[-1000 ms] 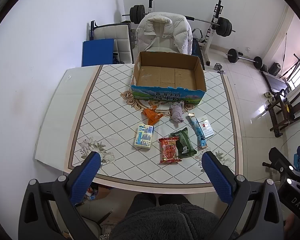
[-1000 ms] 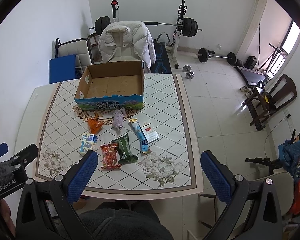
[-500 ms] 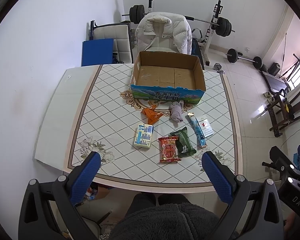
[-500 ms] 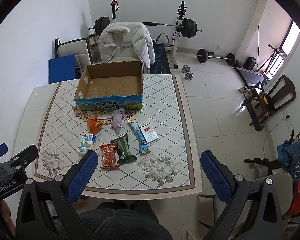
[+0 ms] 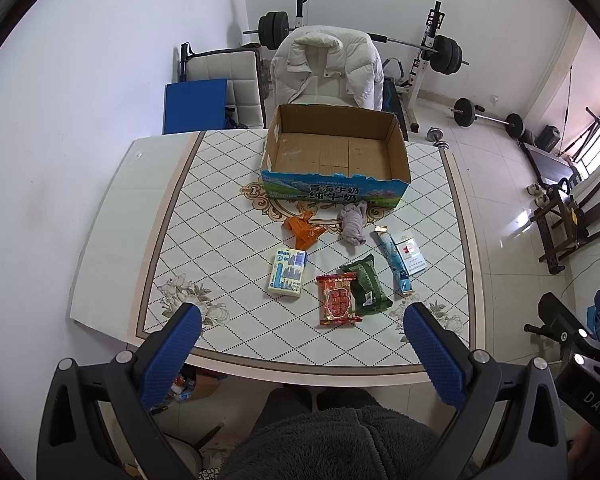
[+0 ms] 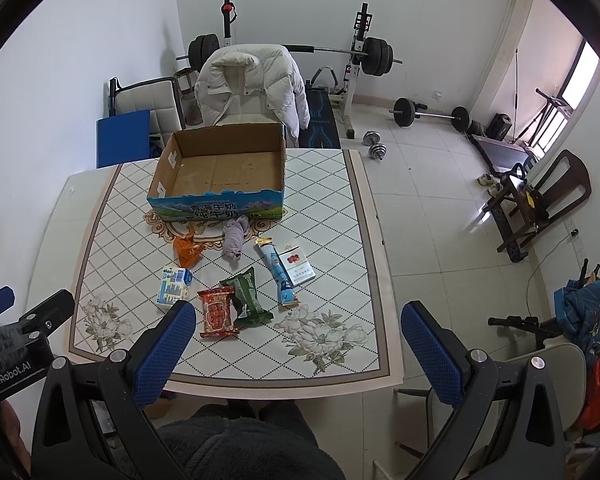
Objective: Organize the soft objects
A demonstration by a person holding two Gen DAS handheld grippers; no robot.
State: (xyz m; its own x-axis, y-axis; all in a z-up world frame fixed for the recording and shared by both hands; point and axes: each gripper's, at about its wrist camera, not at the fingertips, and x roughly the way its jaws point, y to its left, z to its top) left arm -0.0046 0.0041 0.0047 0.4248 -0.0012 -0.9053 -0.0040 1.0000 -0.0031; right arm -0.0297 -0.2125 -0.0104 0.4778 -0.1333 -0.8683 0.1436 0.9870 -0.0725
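White walls (image 5: 100, 60) and a glossy white tiled floor (image 6: 440, 208) enclose the room. Beyond the far edge of the diamond-patterned desk (image 5: 220, 208) stands a chair draped with a white puffer jacket (image 5: 328, 68), with a barbell rack (image 6: 360, 60) behind it. Daylight enters through a window (image 6: 576, 80) on the right, near a dark wooden chair (image 6: 552, 200).

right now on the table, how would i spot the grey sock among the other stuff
Find the open cardboard box at the far side of the table. Just in front of its printed blue front wall, toward the right, lies the grey sock, beside an orange wrapper. It is the only crumpled cloth item; everything around it is a printed packet or carton.
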